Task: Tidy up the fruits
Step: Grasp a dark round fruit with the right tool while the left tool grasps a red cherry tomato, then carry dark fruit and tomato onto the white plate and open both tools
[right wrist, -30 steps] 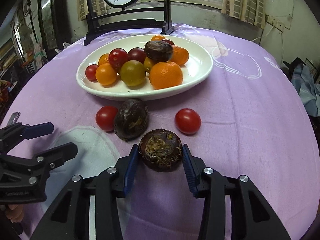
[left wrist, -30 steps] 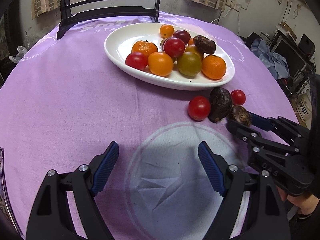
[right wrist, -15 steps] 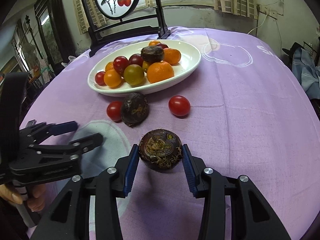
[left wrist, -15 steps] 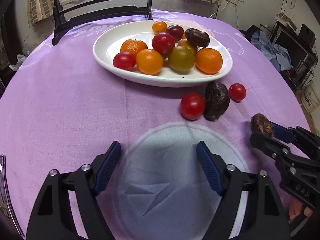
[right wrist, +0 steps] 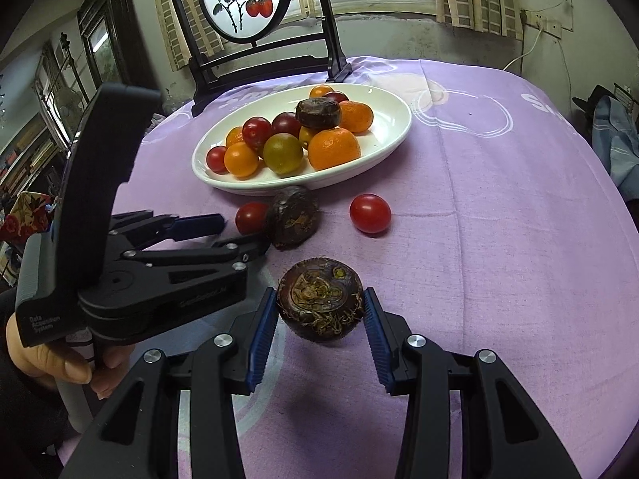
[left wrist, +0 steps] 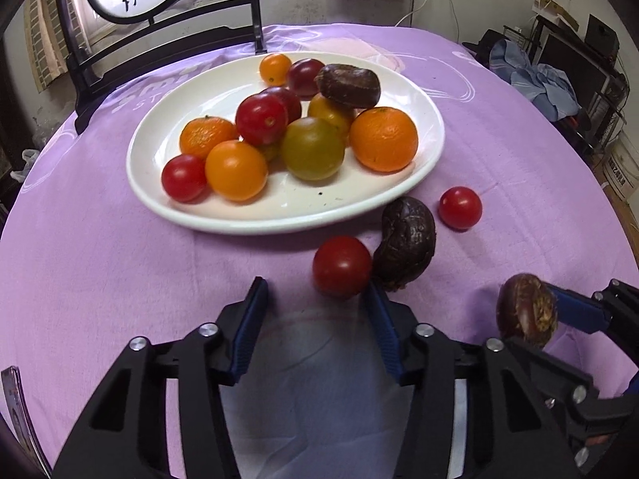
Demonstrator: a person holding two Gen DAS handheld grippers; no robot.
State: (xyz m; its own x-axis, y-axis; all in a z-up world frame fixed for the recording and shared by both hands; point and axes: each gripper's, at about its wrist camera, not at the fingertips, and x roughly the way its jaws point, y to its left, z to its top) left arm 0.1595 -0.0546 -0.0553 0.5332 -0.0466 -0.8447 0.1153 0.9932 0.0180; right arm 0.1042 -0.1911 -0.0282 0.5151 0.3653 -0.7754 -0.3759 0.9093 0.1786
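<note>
My right claw (right wrist: pixel 320 311) is clamped on a dark water chestnut (right wrist: pixel 320 303), held up clear of the purple cloth (right wrist: pixel 499 239) with its hairy flat face toward the camera. From my left camera only part of that chestnut shows at 4 o'clock, half behind the right claw's blue pad, and the body of that claw runs off the frame edge.

My left claw (left wrist: pixel 315 315) is tipped down at the cloth. Its jaws have just been closing in, with nothing between the pads, so it's loose and empty. A red tomato (left wrist: pixel 342 266) sits right off its right fingertip; can't tell if they touch. Snug against that tomato is a second chestnut (left wrist: pixel 407 239), its lower edge tucked behind the fingertip. Another tomato (left wrist: pixel 460 207) lies apart at 2 o'clock.

In the right view my hand (right wrist: pixel 60 363) on the left handle is mostly hidden, just the fingers peeking out at 8 o'clock.

The plate (left wrist: pixel 423 95) at 12 o'clock is piled with fruit, a few buried under the others.
</note>
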